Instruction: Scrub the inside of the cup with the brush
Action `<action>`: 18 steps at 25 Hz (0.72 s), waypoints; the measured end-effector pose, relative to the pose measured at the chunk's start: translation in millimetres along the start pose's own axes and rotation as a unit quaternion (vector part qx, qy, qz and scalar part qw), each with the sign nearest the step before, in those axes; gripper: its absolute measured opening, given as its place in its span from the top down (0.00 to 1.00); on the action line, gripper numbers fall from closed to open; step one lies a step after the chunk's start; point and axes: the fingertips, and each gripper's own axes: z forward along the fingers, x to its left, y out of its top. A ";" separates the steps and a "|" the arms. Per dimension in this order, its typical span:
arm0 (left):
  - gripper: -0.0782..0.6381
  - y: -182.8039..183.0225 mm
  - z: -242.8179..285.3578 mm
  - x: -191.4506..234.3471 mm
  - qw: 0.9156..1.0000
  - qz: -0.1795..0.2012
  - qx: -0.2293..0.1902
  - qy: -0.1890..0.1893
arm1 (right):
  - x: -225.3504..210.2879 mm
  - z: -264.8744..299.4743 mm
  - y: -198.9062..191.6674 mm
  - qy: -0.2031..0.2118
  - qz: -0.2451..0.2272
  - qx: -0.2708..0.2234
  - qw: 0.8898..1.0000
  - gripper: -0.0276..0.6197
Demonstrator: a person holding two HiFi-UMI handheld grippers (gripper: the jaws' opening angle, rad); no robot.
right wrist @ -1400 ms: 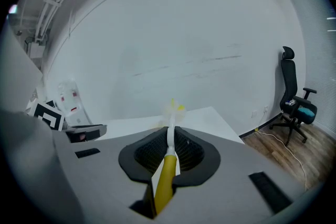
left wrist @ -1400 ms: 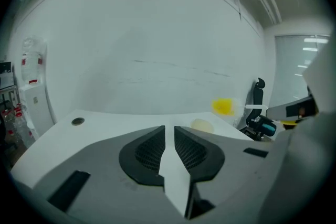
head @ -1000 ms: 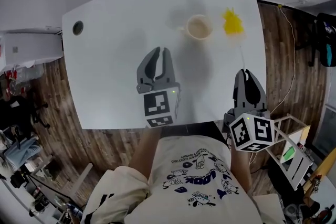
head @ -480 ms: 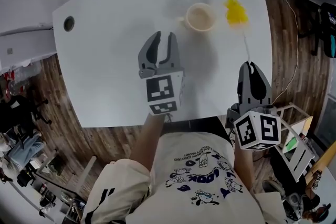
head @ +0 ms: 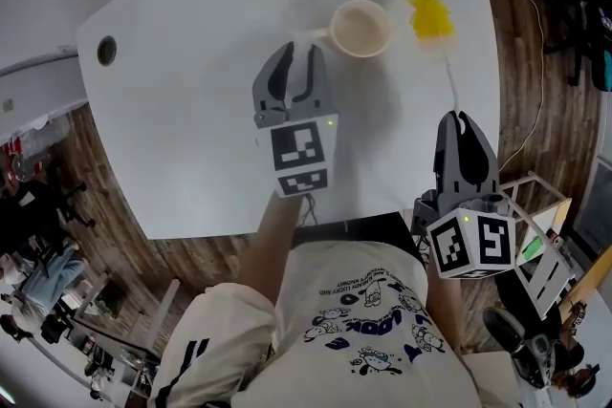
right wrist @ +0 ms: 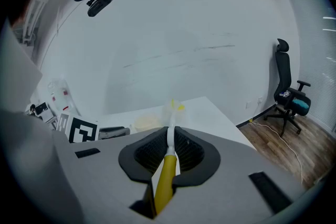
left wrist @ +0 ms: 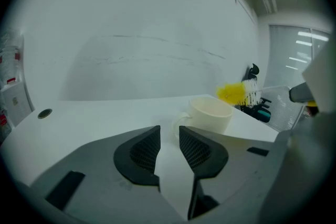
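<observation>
A cream cup (head: 360, 27) stands upright on the white table (head: 182, 129), its handle toward my left gripper (head: 295, 59). That gripper is open by a narrow gap, holds nothing, and hovers just short of the handle. In the left gripper view the cup (left wrist: 210, 114) sits just beyond and right of the gripper's tips (left wrist: 169, 132). My right gripper (head: 463, 121) is shut on the brush's thin white shaft (head: 448, 78) near the table's right front edge. The brush's yellow bristle head (head: 430, 14) lies right of the cup. The brush's yellow handle (right wrist: 165, 178) runs back between the jaws.
A round cable hole (head: 106, 50) sits at the table's far left. The table's right edge runs just beyond the brush, with wooden floor (head: 535, 81) and a white rack (head: 537, 248) below it. An office chair (right wrist: 287, 84) stands by the wall.
My left gripper has moved forward, closing the distance to the cup's handle. The right gripper has stayed shut on the brush in about the same place.
</observation>
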 end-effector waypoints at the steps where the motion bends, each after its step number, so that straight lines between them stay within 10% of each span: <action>1: 0.75 -0.6 2.1 -1.3 1.000 0.002 0.001 -0.001 | -0.8 0.7 -0.4 -0.001 0.001 0.000 1.000 0.88; 18: 0.75 8.8 24.2 -11.8 0.998 0.059 -0.024 0.009 | -5.3 15.9 -1.9 0.002 0.005 0.013 1.000 0.88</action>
